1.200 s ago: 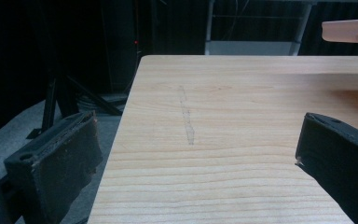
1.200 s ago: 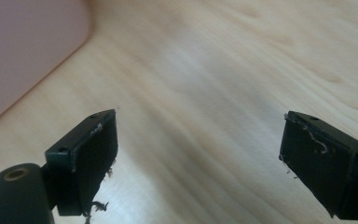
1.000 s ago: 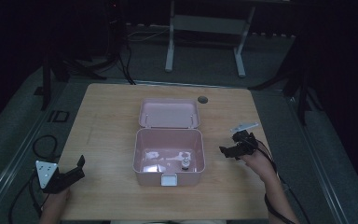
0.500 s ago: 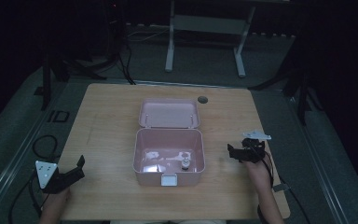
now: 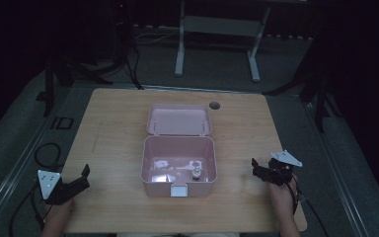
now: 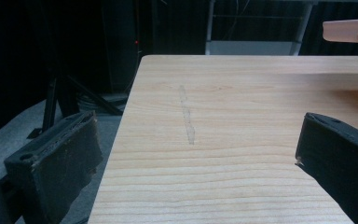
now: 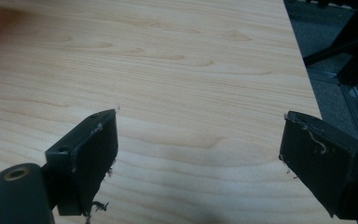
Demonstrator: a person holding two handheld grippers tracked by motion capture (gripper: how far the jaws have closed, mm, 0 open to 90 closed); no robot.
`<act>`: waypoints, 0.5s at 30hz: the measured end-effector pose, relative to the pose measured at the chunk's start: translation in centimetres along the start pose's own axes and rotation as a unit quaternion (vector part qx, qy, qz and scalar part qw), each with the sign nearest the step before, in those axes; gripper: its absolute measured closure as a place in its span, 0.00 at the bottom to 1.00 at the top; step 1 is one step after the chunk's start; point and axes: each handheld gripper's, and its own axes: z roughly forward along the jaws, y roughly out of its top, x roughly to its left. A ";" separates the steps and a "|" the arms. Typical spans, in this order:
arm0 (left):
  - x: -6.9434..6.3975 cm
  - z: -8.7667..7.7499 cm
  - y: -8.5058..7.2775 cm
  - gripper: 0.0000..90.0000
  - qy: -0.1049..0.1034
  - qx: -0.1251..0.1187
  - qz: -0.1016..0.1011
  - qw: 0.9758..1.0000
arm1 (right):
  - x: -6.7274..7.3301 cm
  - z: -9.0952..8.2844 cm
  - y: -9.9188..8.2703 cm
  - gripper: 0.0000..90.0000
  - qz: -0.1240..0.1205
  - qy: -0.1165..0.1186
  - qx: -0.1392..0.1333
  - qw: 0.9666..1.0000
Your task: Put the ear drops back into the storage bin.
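A: From the high view, what sits on the wooden table (image 5: 113, 128)?

B: A pink box (image 5: 178, 165) near the middle, its lid (image 5: 179, 120) thrown back flat on the far side of it. Inside the box lie a few small pale items (image 5: 177, 168); they are too small and dim to tell apart. On the box's near wall is a pale latch (image 5: 178, 190). Beyond the lid, toward the far edge, there is a dark round hole (image 5: 214, 105) in the table top.

A: And the grippers, relative to the box?

B: The left gripper (image 5: 81, 178) is well to the box's left, at the table's near left corner, held by a hand (image 5: 59, 210). The right gripper (image 5: 257, 169) is to the box's right, near the table's right edge, also in a hand (image 5: 281, 197). Neither touches the box.

A: The left gripper view?

B: The left gripper (image 6: 193, 154) has its jaws spread wide over bare wood, nothing between them. A pink edge of the box (image 6: 349, 30) shows at the upper right, well apart from the jaws. A faint grey streak (image 6: 187, 119) marks the table (image 6: 242, 93).

A: The right gripper view?

B: The right gripper (image 7: 198, 140) is likewise spread wide and empty above the table (image 7: 168, 56), with its right jaw near the table's edge.
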 end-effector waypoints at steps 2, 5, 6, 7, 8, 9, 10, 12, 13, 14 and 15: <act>0.0 0.0 0.0 0.00 0.000 0.001 0.000 1.000 | -0.1 -0.3 -0.4 0.12 0.002 -0.001 -0.006 1.000; 0.0 0.0 0.0 0.00 0.000 0.001 0.001 1.000 | -0.1 -0.7 -0.9 0.12 0.001 -0.005 -0.011 1.000; 0.0 0.0 0.0 0.00 0.000 0.000 0.000 1.000 | -0.1 -0.8 -1.0 0.12 0.002 -0.006 -0.011 1.000; 0.0 0.0 0.0 0.00 0.001 0.000 0.000 1.000 | -0.1 -0.9 -1.2 0.12 0.002 -0.007 -0.010 1.000; 0.0 0.0 0.0 0.00 0.000 0.000 0.000 1.000 | -0.1 -1.0 -1.3 0.12 0.001 -0.007 -0.010 1.000; 0.0 0.0 0.0 0.00 0.000 0.000 0.000 1.000 | -0.1 -1.2 -1.5 0.12 0.001 -0.009 -0.009 1.000; 0.0 0.0 0.0 0.00 0.000 0.000 0.001 1.000 | -0.2 -1.4 -1.6 0.12 -0.001 -0.010 -0.011 1.000; 0.0 0.0 0.0 0.00 0.000 0.000 0.001 1.000 | -0.4 -1.8 -1.9 0.12 0.000 -0.015 -0.014 1.000; 0.0 0.0 0.0 0.00 0.000 0.000 0.001 1.000 | -0.5 -2.0 -2.1 0.12 0.000 -0.017 -0.015 1.000; 0.0 0.0 0.0 0.00 0.000 0.000 0.001 1.000 | -0.6 -2.3 -2.4 0.12 0.002 -0.020 -0.017 1.000; 0.0 0.0 0.0 0.00 0.000 0.000 0.001 1.000 | -0.7 -2.4 -2.6 0.12 0.003 -0.023 -0.019 1.000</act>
